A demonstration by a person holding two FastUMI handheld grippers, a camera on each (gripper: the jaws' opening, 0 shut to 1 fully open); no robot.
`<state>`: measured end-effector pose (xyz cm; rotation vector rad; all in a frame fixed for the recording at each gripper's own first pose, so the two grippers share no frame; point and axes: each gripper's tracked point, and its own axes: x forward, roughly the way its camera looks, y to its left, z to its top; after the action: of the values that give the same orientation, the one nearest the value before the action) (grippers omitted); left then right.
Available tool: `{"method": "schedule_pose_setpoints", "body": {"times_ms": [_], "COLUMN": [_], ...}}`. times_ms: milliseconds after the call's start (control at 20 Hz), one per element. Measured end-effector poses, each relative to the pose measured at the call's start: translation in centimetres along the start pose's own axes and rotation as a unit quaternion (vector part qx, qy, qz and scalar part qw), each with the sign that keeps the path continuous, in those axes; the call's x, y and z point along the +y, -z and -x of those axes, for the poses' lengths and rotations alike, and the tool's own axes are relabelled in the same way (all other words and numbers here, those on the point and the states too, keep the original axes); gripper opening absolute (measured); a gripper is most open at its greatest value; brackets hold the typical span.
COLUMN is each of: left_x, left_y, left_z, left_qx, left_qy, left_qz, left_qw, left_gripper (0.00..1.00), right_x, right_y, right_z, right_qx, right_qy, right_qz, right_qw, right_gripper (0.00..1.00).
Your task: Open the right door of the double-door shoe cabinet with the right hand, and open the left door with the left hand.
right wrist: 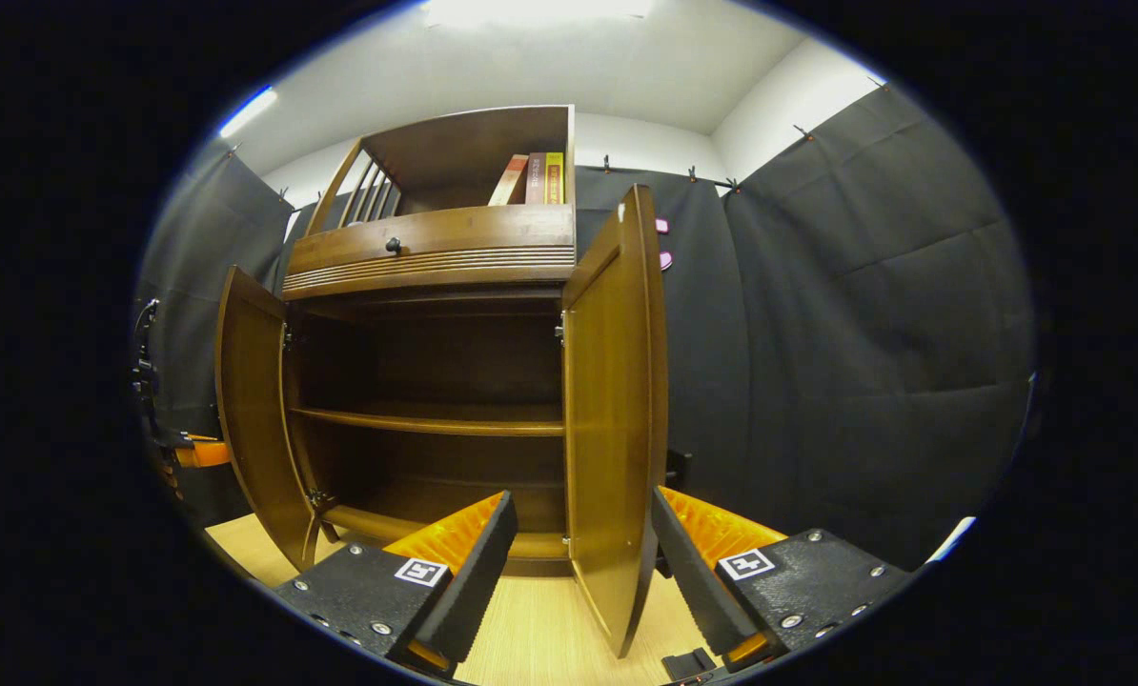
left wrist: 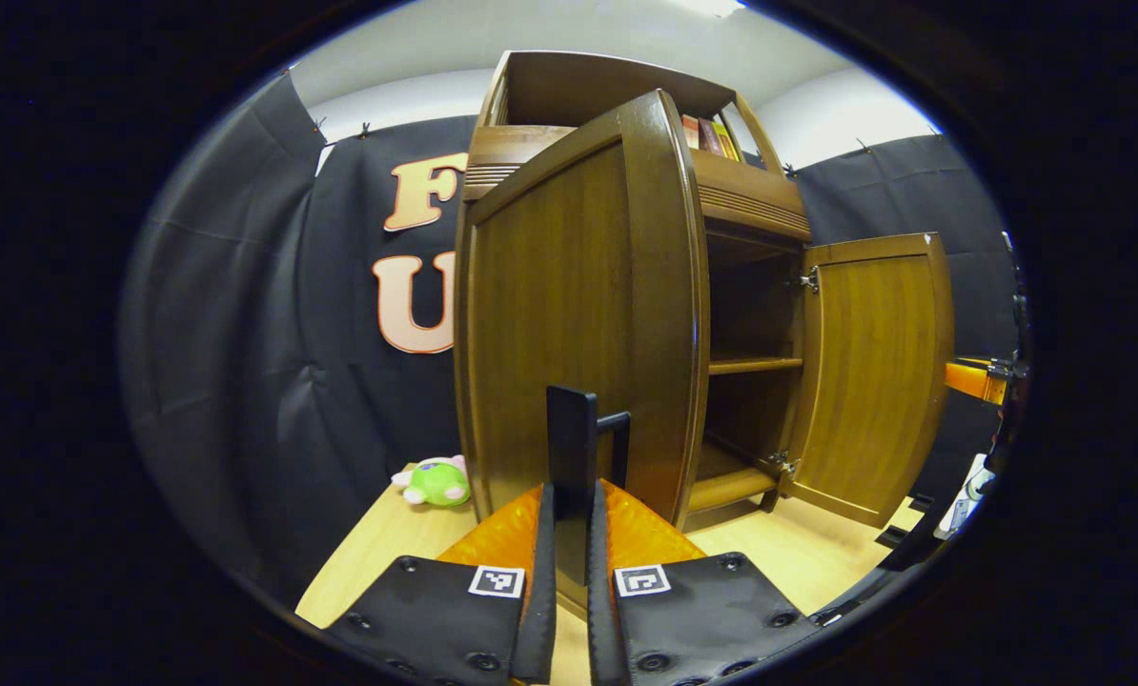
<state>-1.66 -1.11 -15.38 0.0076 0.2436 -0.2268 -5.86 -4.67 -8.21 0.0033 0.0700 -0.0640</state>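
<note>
Table [right wrist: 540, 629] carries shoe cabinet [right wrist: 436, 257]: left gripper [left wrist: 571, 534] jaws clenched on left door's handle [left wrist: 574, 457]; right gripper [right wrist: 583, 562] jaws released, straddling right door [right wrist: 617, 410].

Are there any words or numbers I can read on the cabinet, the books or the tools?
Books atop the cabinet: spine print too small and blurred to read.
Square marks on the left tool and right tool: black-and-white patterns, no words.
Cabinet itself: no writing.

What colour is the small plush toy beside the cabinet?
Green and pink plush toy, best in the left gripper view.
</note>
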Motion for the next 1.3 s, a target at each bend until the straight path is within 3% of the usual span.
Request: {"method": "schedule_pose_setpoints", "body": {"times_ms": [150,500,900,1250,1300], "left_x": [1.9,3.6,8.2,10.7,11.0], "left_y": [-0.2,0.0,0.2,0.4,0.5], "left_z": [1.0,1.7,2.3,2.8,3.0], "left_qx": [-0.003,-0.001,-0.003,-0.004,-0.004], "left_qy": [-0.014,-0.012,-0.053,-0.060,-0.062], "left_qz": [-0.001,0.002,0.013,0.023,0.023], "left_qw": [1.000,1.000,0.998,0.998,0.998], "left_gripper": [0.17,0.17,0.17,0.10,0.17], "right_x": [0.9,2.4,4.4,6.7,6.9], "right_y": [-0.1,0.0,0.7,1.1,1.1], "right_z": [-0.3,-0.6,-1.6,-2.4,-2.5], "right_qx": [0.000,0.001,0.010,0.018,0.018], "right_qy": [-0.010,-0.025,-0.034,-0.052,-0.054], "right_qz": [-0.001,-0.001,-0.005,-0.001,-0.001], "right_qw": [1.000,1.000,0.999,0.998,0.998], "right_gripper": [0.99,0.99,0.99,0.99,0.88]}}
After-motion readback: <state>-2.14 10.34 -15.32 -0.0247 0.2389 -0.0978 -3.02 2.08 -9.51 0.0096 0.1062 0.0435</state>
